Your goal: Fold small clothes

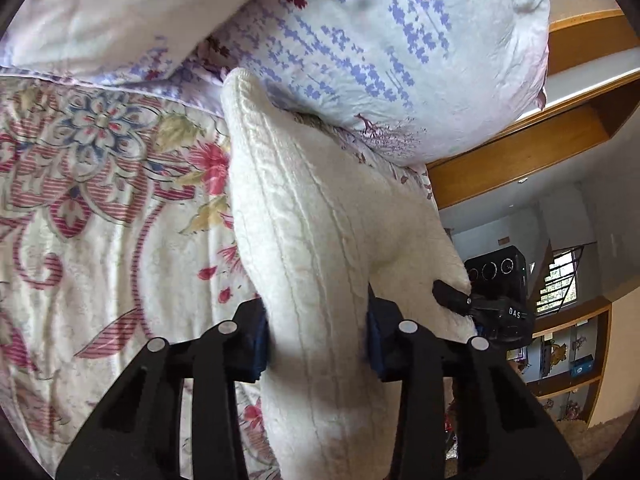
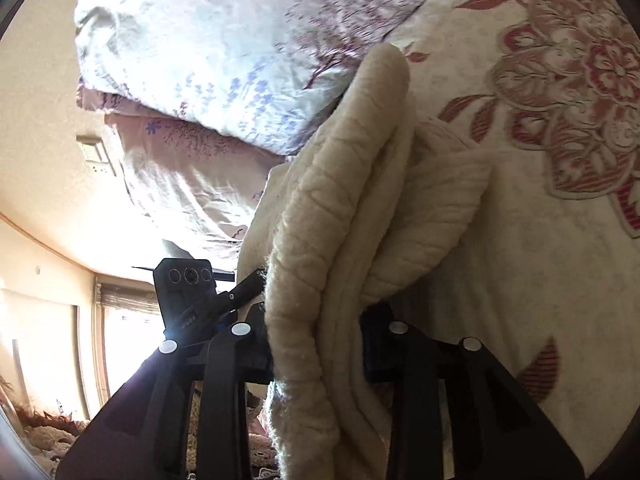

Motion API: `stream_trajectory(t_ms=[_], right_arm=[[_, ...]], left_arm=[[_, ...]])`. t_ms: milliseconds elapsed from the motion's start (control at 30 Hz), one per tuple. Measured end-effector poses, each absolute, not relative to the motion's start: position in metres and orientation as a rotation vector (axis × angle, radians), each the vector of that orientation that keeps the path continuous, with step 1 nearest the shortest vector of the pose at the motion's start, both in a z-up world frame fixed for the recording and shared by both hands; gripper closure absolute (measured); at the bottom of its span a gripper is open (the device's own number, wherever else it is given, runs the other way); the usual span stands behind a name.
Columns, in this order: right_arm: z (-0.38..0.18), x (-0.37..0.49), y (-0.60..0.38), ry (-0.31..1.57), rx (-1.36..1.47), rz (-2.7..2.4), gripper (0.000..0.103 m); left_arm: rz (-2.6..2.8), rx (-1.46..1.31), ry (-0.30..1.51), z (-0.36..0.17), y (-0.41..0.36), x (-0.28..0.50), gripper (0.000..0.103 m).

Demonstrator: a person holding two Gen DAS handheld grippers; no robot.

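Above the flowered bedspread [image 1: 92,216], a cream knitted garment [image 1: 304,216] hangs bunched between both claws. Left claw [image 1: 316,340] is clamped on one thick fold, right claw [image 2: 316,344] on another. Behind it lies a pale pillow [image 1: 384,52] with blue print.
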State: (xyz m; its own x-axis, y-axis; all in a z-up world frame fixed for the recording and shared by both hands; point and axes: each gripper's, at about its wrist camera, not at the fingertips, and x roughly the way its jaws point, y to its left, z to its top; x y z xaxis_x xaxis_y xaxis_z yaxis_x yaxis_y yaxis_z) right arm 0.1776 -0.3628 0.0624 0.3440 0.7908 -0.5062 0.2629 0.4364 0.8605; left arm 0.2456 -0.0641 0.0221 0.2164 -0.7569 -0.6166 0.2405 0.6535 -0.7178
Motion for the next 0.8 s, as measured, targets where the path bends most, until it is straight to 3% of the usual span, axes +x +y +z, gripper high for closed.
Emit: stream_trajectory(t_ms=[233,300,367,633,700,800], right_arm=[[0.055,0.193,-0.279,1.308,0.957,0.535,0.074],[0.045,0.195,-0.264,1.362,0.865,0.477,0.067],[0.045,0.198,-0.263,1.375,0.86,0.465,0.061],[0.092,0.21,-0.307,1.17,0.807,0.289,0.058],[0.091,0.223,-0.305,1.165,0.808,0.276,0.058],[0.081,0.234,-0.303,1.201,0.815,0.279,0.058]], left_arm=[[-0.612,-0.555,1.143,0.024,0.011,0.218,0.061],[-0.538,-0.569,1.179,0.005,0.026,0.213,0.049],[-0.524,-0.619,1.152,0.002,0.032,0.21,0.046],[-0.353,-0.251,0.881,0.077,0.021,0.175,0.027],[-0.362,-0.161,0.859,0.087,0.002,0.171,0.017],[-0.375,-0.056,0.888,0.086,-0.027,0.172,0.015]])
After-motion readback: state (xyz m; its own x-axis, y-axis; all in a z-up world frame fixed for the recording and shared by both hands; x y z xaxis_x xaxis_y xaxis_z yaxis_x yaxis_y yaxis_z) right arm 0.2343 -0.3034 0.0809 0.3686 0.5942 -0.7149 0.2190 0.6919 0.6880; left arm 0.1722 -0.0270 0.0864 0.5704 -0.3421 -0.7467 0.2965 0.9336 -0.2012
